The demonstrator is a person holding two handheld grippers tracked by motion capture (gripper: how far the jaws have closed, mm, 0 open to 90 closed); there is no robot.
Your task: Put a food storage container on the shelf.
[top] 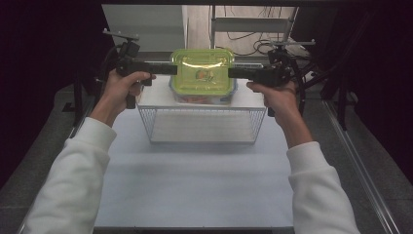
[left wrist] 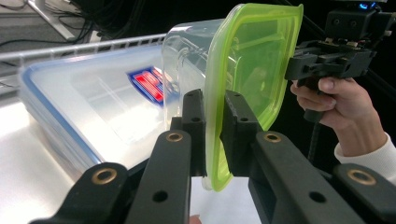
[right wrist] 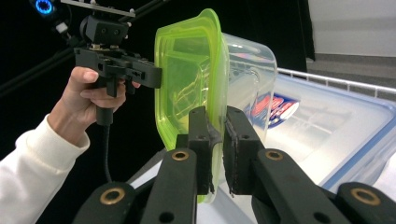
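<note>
Progress first, from the high view: we have the clear plastic container with the lime-green lid (top: 203, 73) pinched by its lid rim on both sides, the left hand-held gripper (top: 170, 68) clamped on one edge and the right hand-held gripper (top: 233, 73) on the opposite edge. It sits over the far end of the white wire basket (top: 202, 127) on the white bench (top: 195, 185), above a flat box. We cannot tell whether it is lifted or resting, so we judge the grasp done and the carry or set-down still to come.

Left gripper view: our jaws are closed on the green lid's rim (left wrist: 215, 140), and the clear tub stands just beside a flat translucent blue-rimmed box with a red and blue label (left wrist: 93, 112).

Right gripper view: our jaws likewise grip the lid's edge (right wrist: 215, 140), with the flat box (right wrist: 327, 135) lying behind, inside the basket's wire rim.
</note>
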